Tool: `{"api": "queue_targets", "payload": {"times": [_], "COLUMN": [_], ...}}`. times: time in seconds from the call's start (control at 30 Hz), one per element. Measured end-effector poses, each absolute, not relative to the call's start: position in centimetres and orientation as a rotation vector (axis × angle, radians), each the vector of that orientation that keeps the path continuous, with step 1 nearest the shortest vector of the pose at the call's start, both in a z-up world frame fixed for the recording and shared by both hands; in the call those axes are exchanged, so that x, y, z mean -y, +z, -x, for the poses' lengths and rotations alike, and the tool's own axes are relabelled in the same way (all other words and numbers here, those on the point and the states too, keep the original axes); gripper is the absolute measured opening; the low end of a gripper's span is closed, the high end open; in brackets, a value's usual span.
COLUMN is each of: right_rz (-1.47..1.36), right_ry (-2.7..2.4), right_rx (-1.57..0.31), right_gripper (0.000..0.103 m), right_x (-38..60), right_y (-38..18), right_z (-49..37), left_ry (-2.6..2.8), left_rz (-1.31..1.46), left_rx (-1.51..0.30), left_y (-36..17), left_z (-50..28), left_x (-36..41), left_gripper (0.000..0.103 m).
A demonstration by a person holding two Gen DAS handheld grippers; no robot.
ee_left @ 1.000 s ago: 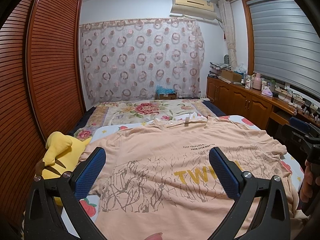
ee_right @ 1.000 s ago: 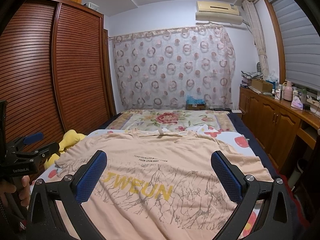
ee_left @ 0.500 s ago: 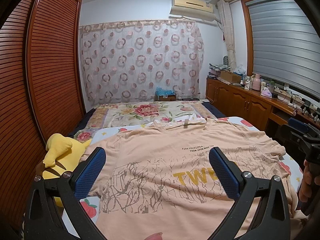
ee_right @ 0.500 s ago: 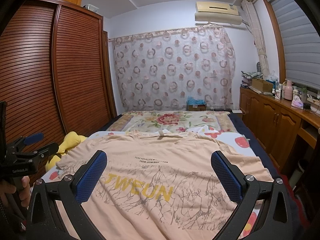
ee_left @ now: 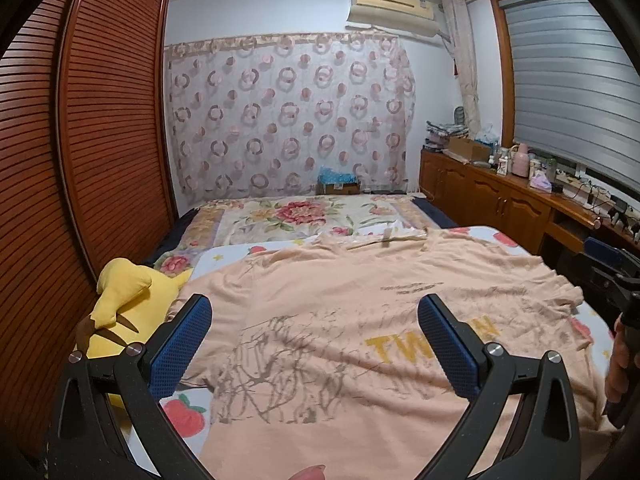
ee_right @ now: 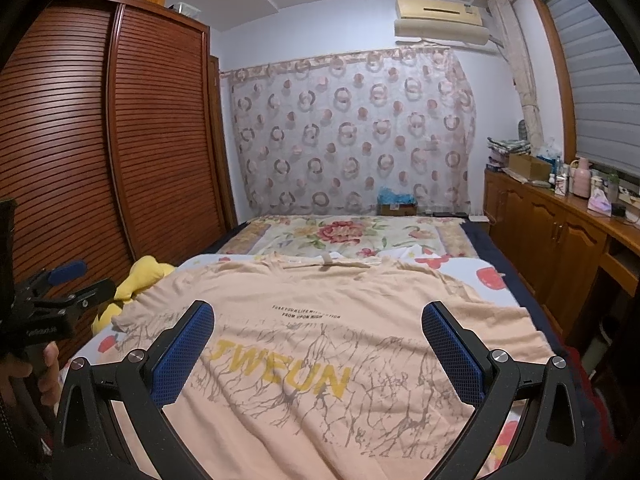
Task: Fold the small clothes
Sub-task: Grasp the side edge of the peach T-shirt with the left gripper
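A peach T-shirt [ee_left: 340, 320] [ee_right: 320, 320] with yellow letters and a grey crack print lies spread flat, front up, on the bed, its collar at the far end. My left gripper [ee_left: 314, 316] hovers open above the shirt's left half, nothing between its blue pads. My right gripper [ee_right: 318, 322] is open too, above the shirt's middle and right half. The left gripper [ee_right: 52, 300] also shows at the left edge of the right wrist view, held by a hand. The right gripper [ee_left: 612, 264] appears at the right edge of the left wrist view.
A yellow plush toy [ee_left: 124, 300] lies by the shirt's left sleeve, against the slatted wooden wardrobe [ee_left: 80, 140]. A floral blanket [ee_left: 304, 220] covers the far bed. Wooden cabinets [ee_right: 560, 248] with clutter on top run along the right wall under the window blinds.
Both views have tilted slightly upward, so the shirt sits lower in frame. The shirt has not moved and both grippers stay open.
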State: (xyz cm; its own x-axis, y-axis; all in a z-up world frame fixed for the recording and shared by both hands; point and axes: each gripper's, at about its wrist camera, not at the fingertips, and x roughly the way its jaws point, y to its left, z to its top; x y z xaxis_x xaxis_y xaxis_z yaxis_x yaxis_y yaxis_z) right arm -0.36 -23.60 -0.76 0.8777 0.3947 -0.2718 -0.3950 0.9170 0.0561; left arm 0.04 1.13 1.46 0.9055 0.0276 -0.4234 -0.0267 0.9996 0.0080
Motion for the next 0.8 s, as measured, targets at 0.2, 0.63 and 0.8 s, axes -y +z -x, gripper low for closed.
{"api": "queue_targets", "payload": {"times": [0.2, 0.63, 0.8], "right_rz": [0.013, 0.071, 0.109], "right_ry": [0.457, 0.554, 0.614], "right_rx": [-0.331, -0.482, -0.56], "right_gripper": [0.103, 0.101, 0.101], "right_x": [22.9, 21.4, 21.0], "right_y": [-1.6, -1.3, -1.6], "right_z": [-1.6, -6.4, -7.8], "left_ry": [0.029, 0.024, 0.03], "left_rz": [-0.007, 0.003, 0.051], "left_rx": [-0.506, -0.657, -0.716], "left_y": [-0.1, -4.0, -5.4], "left_z": [-1.8, -5.1, -5.9], "left_x": [-3.9, -9.8, -13.0], "left_gripper": [0.103, 0.103, 0.101]}}
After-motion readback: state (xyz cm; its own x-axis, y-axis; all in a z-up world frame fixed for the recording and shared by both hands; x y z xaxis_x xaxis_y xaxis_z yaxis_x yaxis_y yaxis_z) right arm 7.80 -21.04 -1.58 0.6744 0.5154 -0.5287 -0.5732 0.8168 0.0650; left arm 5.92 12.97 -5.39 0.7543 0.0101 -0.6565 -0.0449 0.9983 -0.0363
